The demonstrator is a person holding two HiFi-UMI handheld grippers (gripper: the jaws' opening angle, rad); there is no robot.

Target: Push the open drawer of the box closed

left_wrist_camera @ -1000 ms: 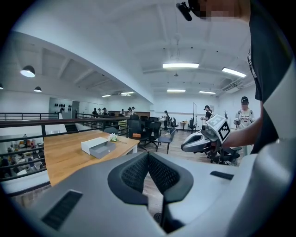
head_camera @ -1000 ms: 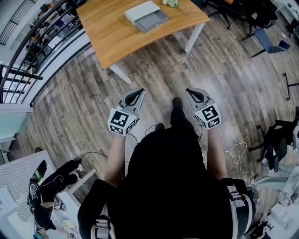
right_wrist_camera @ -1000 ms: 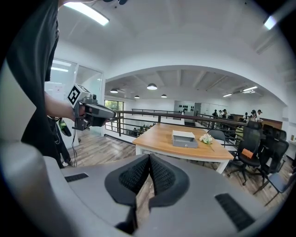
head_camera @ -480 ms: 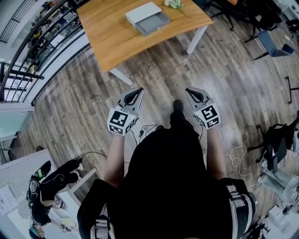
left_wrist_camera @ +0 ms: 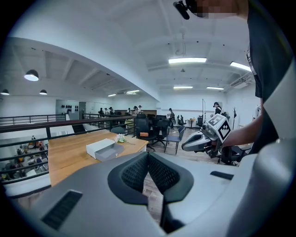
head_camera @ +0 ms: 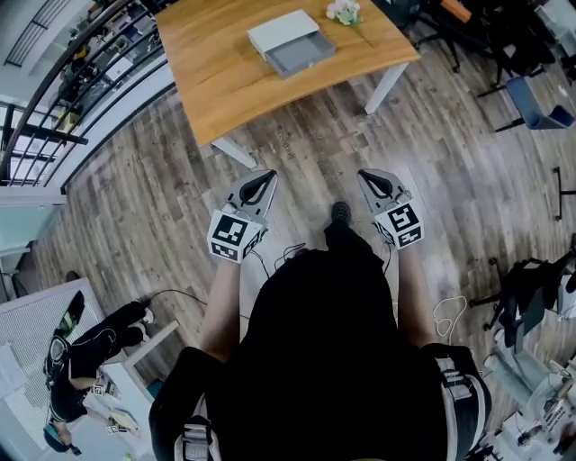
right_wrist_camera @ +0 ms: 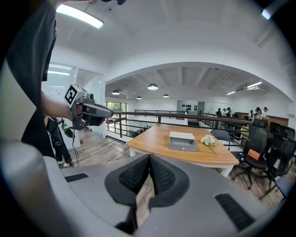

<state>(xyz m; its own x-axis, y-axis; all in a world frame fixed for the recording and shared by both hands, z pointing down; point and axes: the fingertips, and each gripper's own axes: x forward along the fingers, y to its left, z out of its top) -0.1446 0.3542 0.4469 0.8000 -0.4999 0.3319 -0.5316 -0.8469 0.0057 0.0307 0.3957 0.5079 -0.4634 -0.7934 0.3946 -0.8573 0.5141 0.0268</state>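
Observation:
A white box (head_camera: 282,31) lies on the wooden table (head_camera: 225,72) far ahead, its grey drawer (head_camera: 303,53) pulled out toward me. The left gripper view shows the box (left_wrist_camera: 99,147) at mid-left; in the right gripper view the box (right_wrist_camera: 181,137) has its drawer (right_wrist_camera: 182,146) open. My left gripper (head_camera: 266,177) and right gripper (head_camera: 367,177) hang over the floor, well short of the table, both shut and empty. Each gripper sees the other: the right gripper (left_wrist_camera: 187,145) and the left gripper (right_wrist_camera: 109,114).
A small bunch of white flowers (head_camera: 343,12) lies on the table to the right of the box. A railing (head_camera: 63,81) runs along the left. Office chairs (head_camera: 531,90) stand at the right. Cables (head_camera: 450,311) trail on the wood floor near my feet.
The table and box have slid slightly down and right in the head view as I step closer. The flowers have come further into view. Both grippers hold the same pose.

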